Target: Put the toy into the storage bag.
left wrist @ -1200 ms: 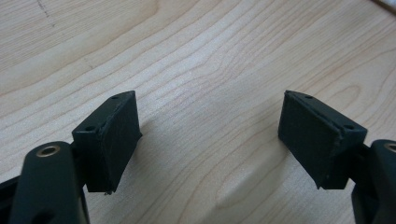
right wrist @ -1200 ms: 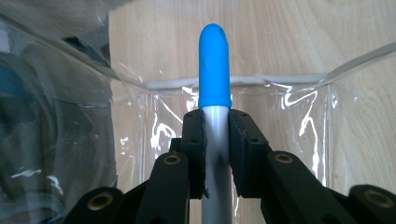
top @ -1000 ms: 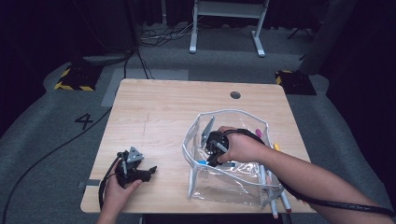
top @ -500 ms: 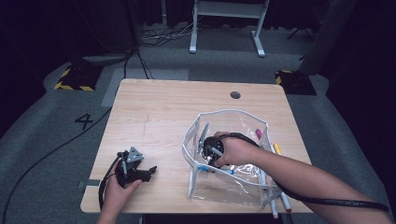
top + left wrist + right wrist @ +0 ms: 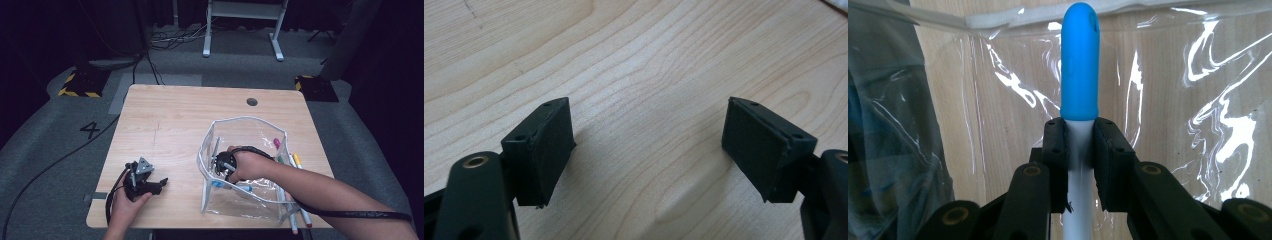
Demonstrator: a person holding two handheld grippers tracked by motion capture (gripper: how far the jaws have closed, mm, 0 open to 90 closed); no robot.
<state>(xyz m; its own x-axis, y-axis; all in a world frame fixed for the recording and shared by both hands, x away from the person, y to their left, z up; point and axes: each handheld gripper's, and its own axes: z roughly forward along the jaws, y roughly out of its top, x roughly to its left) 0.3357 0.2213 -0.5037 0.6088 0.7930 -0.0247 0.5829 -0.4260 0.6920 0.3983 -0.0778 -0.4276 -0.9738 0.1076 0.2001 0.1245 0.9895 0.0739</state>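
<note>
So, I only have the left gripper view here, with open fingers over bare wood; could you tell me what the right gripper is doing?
Observer: The right gripper is shut on a marker with a blue cap, its fingers clamped on the white barrel just below the cap.
Operator: Thank you, and where is it holding it?
Observer: Inside the clear plastic pouch on the table's right half; the hand reaches in through the pouch's open top.
Operator: Are there any other markers around?
Observer: Yes, several more markers lie along the pouch's right side, near the table edge.
Operator: And my own gripper, from above?
Observer: The left gripper rests at the front left of the table, well apart from the pouch.
</note>
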